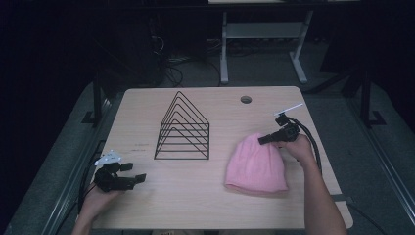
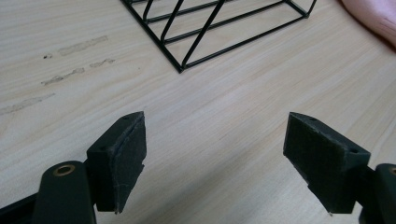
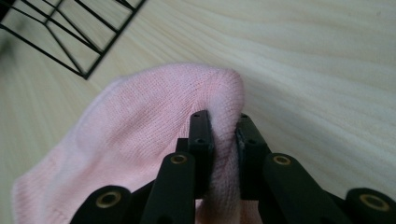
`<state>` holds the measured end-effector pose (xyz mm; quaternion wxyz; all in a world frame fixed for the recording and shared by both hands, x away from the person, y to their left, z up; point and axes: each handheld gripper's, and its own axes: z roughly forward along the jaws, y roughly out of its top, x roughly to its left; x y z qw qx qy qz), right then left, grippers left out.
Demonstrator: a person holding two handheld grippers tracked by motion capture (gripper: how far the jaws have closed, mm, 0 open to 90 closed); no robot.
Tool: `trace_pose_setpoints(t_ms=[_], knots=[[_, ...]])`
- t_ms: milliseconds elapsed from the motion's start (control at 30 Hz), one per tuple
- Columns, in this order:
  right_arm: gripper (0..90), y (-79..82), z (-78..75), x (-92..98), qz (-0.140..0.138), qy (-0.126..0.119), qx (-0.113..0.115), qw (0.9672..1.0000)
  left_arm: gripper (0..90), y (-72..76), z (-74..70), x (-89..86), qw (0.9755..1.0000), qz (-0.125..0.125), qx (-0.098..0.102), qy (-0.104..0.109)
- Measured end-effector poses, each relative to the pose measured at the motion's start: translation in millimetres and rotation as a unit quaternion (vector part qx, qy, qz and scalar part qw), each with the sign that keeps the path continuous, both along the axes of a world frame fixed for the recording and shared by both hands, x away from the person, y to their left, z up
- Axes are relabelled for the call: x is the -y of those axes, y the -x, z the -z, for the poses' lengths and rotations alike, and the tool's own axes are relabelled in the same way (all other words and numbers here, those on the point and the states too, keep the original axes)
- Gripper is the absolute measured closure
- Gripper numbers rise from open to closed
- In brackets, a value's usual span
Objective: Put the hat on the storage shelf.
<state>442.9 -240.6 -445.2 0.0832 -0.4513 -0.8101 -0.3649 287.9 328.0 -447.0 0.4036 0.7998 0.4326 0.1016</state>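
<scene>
A black wire file rack (image 1: 183, 128) stood near the middle of the desk (image 1: 161, 196), its triangular slots holding nothing. To its right lay a pink knitted beanie (image 1: 256, 166), flat on the wood, with its rounded crown pointing away from the person and its folded brim toward the near edge. The knit was fine and ribbed, plain pink, with no label or writing that could be read.

The right gripper (image 1: 263, 139) pinched a fold of the beanie's crown; in the right gripper view its 2 black jaws were pressed together on the pink fabric (image 3: 140, 126), which bulged up above them. The left gripper (image 1: 134, 172) rested at the desk's near left corner, well apart from the rack and the beanie, its jaws spread wide over bare wood with nothing between them.
</scene>
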Motion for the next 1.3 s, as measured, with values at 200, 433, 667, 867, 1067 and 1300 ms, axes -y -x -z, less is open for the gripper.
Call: trace_pose_setpoints(t_ms=[200,433,667,867,1067,1300], knots=[[80.1,10.6,-22.5,-1.2,-0.006,-0.019,0.027,0.9994,21.2,-0.4,-0.5,-2.1,1.0000,-0.004,0.002,0.003],[80.3,18.9,-39.6,-6.6,-0.018,-0.024,0.047,0.9984,21.6,-0.7,-1.3,-0.1,1.0000,0.004,0.005,-0.004],[80.3,29.4,-66.0,-11.6,-0.031,-0.031,0.079,0.9959,21.7,0.8,-2.3,-1.8,1.0000,-0.001,0.004,0.001],[80.2,39.0,-89.4,-16.5,-0.043,-0.035,0.108,0.9925,21.7,0.6,-2.6,-1.9,1.0000,-0.002,0.005,0.001],[80.2,45.9,-106.5,-19.4,-0.052,-0.031,0.132,0.9894,21.7,1.0,-2.2,-2.6,1.0000,-0.005,0.004,0.004],[80.1,50.8,-122.3,-22.8,-0.062,-0.027,0.151,0.9862,21.7,0.7,-2.2,-3.5,1.0000,-0.003,0.006,0.001]])
